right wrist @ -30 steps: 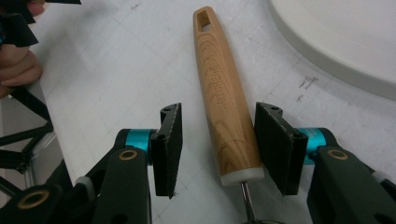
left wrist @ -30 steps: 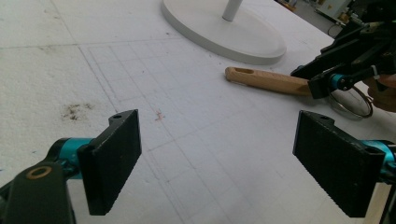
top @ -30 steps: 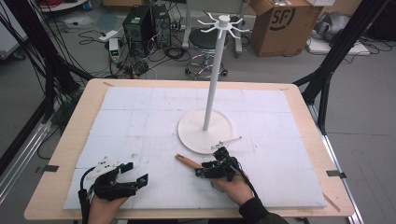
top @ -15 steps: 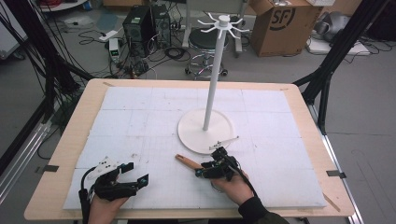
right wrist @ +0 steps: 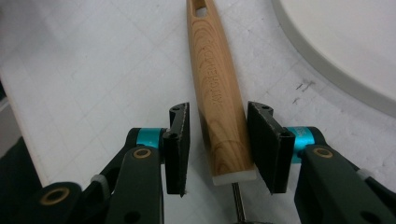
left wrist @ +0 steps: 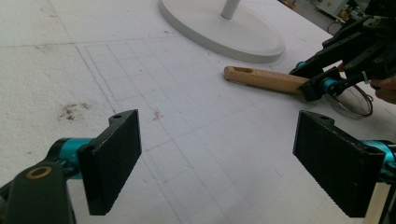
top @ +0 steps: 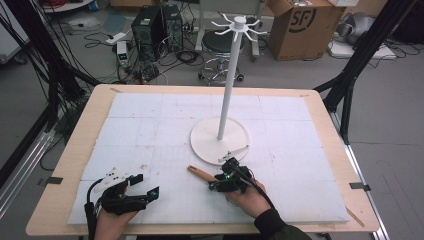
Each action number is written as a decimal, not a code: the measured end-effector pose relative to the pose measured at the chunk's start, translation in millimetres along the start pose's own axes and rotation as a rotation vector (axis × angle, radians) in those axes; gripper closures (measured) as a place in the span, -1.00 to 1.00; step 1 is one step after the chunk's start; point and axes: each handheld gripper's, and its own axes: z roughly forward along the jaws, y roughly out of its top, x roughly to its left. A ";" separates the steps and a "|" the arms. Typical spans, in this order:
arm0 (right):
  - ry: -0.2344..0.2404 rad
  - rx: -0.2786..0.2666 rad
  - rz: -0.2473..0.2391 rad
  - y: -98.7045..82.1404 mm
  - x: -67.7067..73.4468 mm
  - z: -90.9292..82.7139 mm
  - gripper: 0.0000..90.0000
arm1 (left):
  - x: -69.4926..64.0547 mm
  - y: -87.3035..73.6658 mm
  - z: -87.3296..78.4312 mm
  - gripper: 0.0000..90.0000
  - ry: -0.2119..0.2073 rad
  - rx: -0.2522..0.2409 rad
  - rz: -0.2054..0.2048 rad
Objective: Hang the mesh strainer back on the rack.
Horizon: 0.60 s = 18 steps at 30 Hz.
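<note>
The right gripper [right wrist: 217,140], lower centre of the high view, has just been closing around the wooden handle [right wrist: 215,88]; a gap is still being left on one side. The handle is lying on the white mat [top: 150,130] just below the stand base [top: 220,140]. The left gripper [left wrist: 219,158] is being held wide open and empty at lower left, unchanged.

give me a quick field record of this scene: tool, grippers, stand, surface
tool: wooden handle with a hole at its far end, lying flat on the mat, metal shaft at its near end
right gripper: jaws astride the handle and just been closing; a gap shows at the left pad, right pad close or touching
left gripper: jaws wide apart, nothing between them
stand: white pole on a round base, hooks at top
surface: white gridded mat on a wooden table
</note>
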 end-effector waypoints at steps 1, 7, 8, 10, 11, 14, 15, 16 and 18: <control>-0.008 0.001 -0.011 0.3 1.0 0.4 0.34 | 0.0 0.0 0.1 -0.65 0.001 0.001 0.000; -0.065 0.031 -0.049 2.9 7.4 2.1 0.41 | -0.3 0.0 0.2 -0.65 0.003 0.003 0.002; -0.065 0.032 -0.050 3.0 7.5 2.0 0.41 | -0.5 0.0 0.2 -0.65 0.002 0.001 0.001; -0.064 0.032 -0.050 3.0 7.3 2.2 0.41 | -0.4 0.0 0.1 -0.65 0.003 0.002 0.002; -0.068 0.032 -0.057 3.1 7.5 2.4 0.41 | -0.6 0.0 0.3 -0.65 0.002 0.001 0.000; -0.095 0.044 -0.085 4.0 11.8 3.8 0.41 | -1.0 -0.1 0.6 -0.65 0.005 0.001 -0.001; -0.121 0.066 -0.104 6.3 15.5 4.7 0.41 | -1.0 0.0 0.7 -0.65 0.004 0.001 0.001; -0.132 0.081 -0.113 8.2 17.4 5.4 0.41 | -1.0 -0.1 0.6 -0.65 0.005 0.001 0.000; -0.142 0.107 -0.119 11.4 19.6 6.2 0.41 | -1.1 -0.2 0.6 -0.65 0.005 -0.001 -0.001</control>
